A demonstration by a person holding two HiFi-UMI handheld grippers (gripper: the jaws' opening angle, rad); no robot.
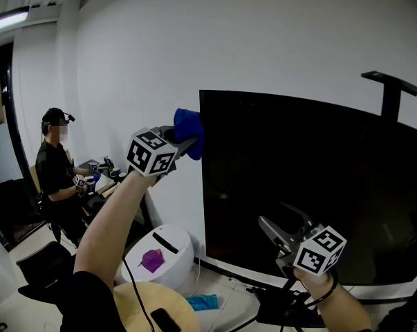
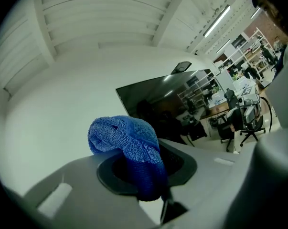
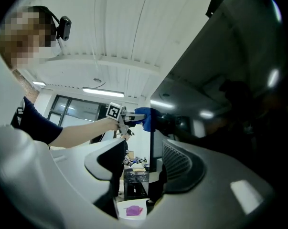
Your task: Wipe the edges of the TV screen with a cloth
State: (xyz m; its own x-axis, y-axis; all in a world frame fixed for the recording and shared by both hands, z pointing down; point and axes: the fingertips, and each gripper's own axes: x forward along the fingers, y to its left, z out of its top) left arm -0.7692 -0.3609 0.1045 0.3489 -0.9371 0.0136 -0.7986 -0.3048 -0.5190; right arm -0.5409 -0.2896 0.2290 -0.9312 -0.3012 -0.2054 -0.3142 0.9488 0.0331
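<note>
Nearest the camera, the left arm (image 1: 108, 234) is seen in a dark short sleeve with the forearm bare, stretched up and away toward the upper left corner of the TV screen (image 1: 312, 185). The left gripper (image 1: 185, 144) is carried at its end, pointed roughly level, with its jaws clamped together on the blue cloth (image 1: 189, 131). The cloth is bunched into a rounded wad of looped, towel-like fabric and is held at the screen's top left corner, against the left edge; actual contact cannot be confirmed.

The right hand (image 1: 312, 279) is held low at the near right, a dark band around its wrist, in front of the lower part of the screen. The right gripper (image 1: 272, 211) is tilted slightly upward, its jaws standing apart with nothing pressed between them. In the right gripper view the jaws are shown as smooth grey plastic shells with dark ribbed pads.

Each gripper bears a white cube printed with black square markers. The screen is a glossy black panel in which ceiling lights are reflected.

At the far left a seated person (image 1: 56, 168) is visible at a desk. On the floor below the left arm a rounded white container (image 1: 173, 251) with a purple scrap (image 1: 153, 260) on top is seen.
</note>
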